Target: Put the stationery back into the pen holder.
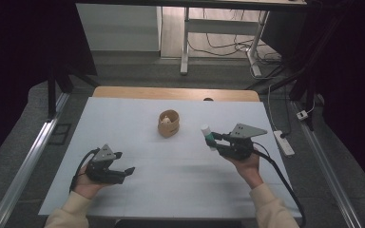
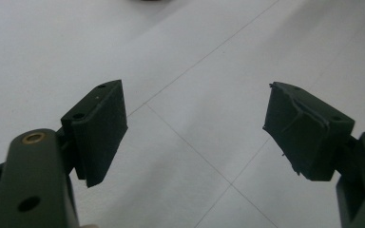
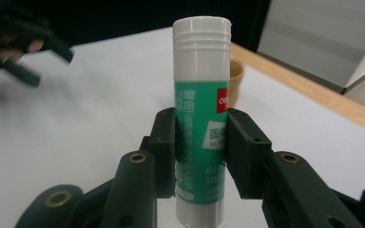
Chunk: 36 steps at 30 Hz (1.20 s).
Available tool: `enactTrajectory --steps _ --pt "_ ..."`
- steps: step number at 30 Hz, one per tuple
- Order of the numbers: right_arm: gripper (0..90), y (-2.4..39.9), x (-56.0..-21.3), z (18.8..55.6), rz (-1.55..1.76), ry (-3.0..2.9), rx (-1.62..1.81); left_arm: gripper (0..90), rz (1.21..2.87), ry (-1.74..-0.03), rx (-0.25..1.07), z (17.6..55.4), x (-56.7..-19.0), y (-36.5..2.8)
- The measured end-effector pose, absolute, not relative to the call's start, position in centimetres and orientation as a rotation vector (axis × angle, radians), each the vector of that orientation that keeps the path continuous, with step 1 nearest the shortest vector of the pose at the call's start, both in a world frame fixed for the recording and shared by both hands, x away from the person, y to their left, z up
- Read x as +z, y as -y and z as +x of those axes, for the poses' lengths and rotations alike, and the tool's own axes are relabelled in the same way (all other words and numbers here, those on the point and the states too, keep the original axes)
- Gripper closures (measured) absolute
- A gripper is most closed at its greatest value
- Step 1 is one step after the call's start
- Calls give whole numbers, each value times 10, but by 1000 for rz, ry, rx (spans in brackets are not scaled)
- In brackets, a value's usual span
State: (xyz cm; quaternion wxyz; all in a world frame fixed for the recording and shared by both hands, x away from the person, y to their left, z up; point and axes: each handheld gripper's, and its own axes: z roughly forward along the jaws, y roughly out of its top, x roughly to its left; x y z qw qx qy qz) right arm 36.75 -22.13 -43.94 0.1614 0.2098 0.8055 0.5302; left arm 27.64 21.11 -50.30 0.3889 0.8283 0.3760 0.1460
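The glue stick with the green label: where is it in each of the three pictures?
High view: glue stick right of centre, clamped in the right gripper.
Left gripper view: not in it.
Right gripper view: glue stick centre, upright between the jaws.
Shared landmark: wooden cup.

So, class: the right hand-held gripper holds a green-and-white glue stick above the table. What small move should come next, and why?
Probably carry the green-and-white glue stick toward the small round wooden cup: the right hand-held gripper clamps it clear of the white table, and the cup stands open nearby.
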Motion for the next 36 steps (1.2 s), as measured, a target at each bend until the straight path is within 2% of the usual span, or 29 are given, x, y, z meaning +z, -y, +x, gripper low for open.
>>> enactTrajectory --steps 10,21,36 --pt "658 218 -424 392 661 -2242 1562 219 2107 -948 367 277 -504 -211" --pt "658 193 -417 420 667 -2229 1587 221 2103 -968 362 278 -505 -214" --pt "658 157 -439 450 761 -2225 1674 222 2108 -970 346 279 -507 -216"
